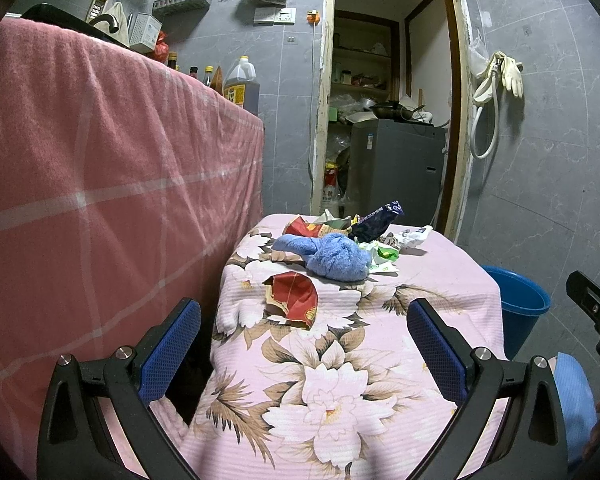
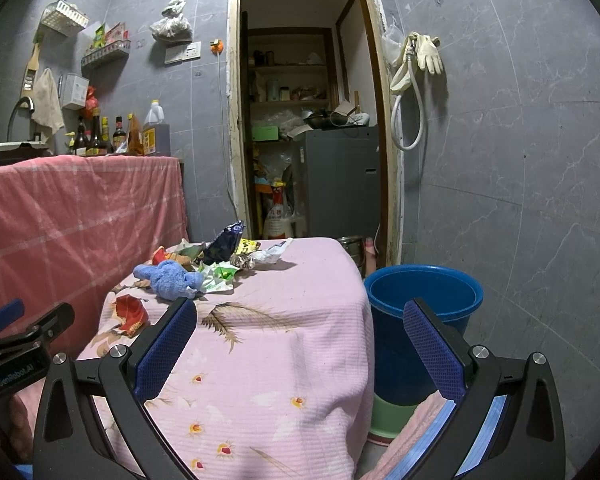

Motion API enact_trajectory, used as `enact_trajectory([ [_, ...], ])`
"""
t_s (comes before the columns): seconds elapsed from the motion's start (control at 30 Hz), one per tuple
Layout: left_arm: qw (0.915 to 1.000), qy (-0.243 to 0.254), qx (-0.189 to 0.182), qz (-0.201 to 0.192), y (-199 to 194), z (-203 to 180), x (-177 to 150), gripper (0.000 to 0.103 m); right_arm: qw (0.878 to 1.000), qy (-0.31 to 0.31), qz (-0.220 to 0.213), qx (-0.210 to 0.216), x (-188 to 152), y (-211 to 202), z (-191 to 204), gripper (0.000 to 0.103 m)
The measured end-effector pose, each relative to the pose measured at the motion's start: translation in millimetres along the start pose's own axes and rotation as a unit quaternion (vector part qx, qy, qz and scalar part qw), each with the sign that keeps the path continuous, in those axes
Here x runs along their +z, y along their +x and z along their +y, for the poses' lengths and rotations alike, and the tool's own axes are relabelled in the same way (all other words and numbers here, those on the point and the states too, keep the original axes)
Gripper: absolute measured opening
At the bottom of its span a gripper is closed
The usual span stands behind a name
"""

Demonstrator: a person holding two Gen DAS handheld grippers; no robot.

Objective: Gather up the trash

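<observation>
A: Where was the nearest trash?
B: The red wrapper (image 1: 292,298) lay on the floral table (image 1: 340,380), at twelve o'clock from the left gripper (image 1: 304,350), short of the blue cloth (image 1: 332,258).
A: And the grippers?
B: Both gaped wide, empty; the right gripper (image 2: 300,354) sat farther off, the blue bucket (image 2: 424,292) at its one o'clock.

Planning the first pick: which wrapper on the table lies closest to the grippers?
The red wrapper, lying alone on the floral cloth in front of the blue towel; the other wrappers are heaped behind the towel.
</observation>
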State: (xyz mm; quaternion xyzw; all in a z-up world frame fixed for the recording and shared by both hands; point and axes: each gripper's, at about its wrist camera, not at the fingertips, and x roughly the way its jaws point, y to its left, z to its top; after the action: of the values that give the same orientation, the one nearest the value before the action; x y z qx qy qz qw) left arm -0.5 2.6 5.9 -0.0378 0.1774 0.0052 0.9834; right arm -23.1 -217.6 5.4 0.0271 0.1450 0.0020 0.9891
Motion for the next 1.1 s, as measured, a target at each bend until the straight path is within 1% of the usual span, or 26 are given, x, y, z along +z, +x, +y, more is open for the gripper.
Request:
enact_trajectory([
  [0.27, 1.0, 0.0, 0.001, 0.001, -2.1, 1.0, 1.7, 0.101, 1.0, 0.0, 0.0, 0.0, -0.7, 0.8, 0.1, 0.103],
  [0.37, 1.0, -0.002, 0.001, 0.001, 0.2, -1.4, -4.6, 0.101, 1.0, 0.001, 0.001, 0.001, 0.2, -0.1, -0.6, 0.103],
  [0.57, 1.0, -0.003, 0.002, 0.003, 4.3, 0.2, -6.4, 0.101, 1.0, 0.002, 0.002, 0.001, -0.7, 0.3, -0.6, 0.103],
  [0.67, 1.0, -0.004, 0.005, 0.003, 6.9, 1.9, -5.6, 0.101, 1.0, 0.001, 0.004, 0.003, 0.5, 0.7, -0.7, 0.103],
  [0.7, 1.0, -0.005, 0.007, 0.004, 9.1, 3.4, -4.7, 0.101, 1.0, 0.002, 0.004, 0.004, 6.6, -0.8, -1.5, 0.103],
  [0.9, 0.9998, -0.001, 0.017, 0.007, 25.3, 8.8, 2.5, 0.101, 1.0, 0.007, 0.002, 0.02, 16.5, 11.1, -0.2, 0.103],
  [1.1, 0.9997, 0.001, 0.025, 0.008, 46.0, 16.9, 12.5, 0.101, 0.999, 0.005, -0.018, 0.043, 29.1, 33.9, 8.0, 0.103],
])
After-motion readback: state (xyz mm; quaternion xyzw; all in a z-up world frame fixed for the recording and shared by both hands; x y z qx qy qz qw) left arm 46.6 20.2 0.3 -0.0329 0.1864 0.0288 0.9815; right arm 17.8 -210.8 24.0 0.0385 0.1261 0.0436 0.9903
